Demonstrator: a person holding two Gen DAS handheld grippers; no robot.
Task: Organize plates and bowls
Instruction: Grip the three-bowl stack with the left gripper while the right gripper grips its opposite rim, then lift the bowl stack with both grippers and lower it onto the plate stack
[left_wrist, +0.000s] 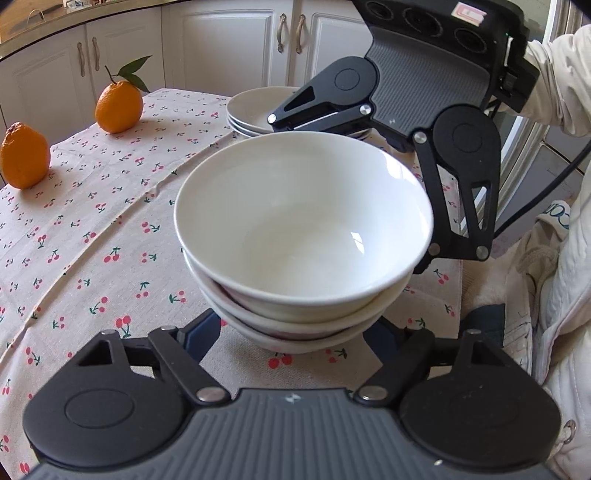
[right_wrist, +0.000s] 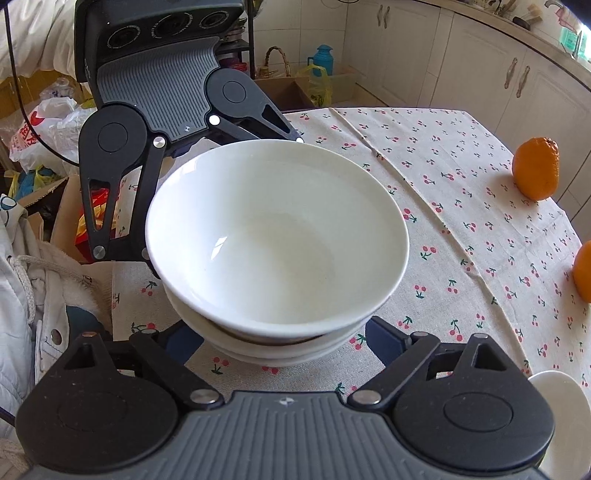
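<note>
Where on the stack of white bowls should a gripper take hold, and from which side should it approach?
Grip the stack of white bowls low on its outer wall, under the flared rims, from two opposite sides. The walls taper downward, so a hold under the rims likely won't slip. The left gripper and right gripper already flank it this way.

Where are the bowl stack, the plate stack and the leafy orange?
bowl stack (left_wrist: 303, 236), left wrist view, top bowl's inside
plate stack (left_wrist: 251, 110), left wrist view, top plate's face
leafy orange (left_wrist: 119, 107), left wrist view, peel

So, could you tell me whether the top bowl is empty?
Empty: the top bowl shows only its bare white inside in both wrist views.
</note>
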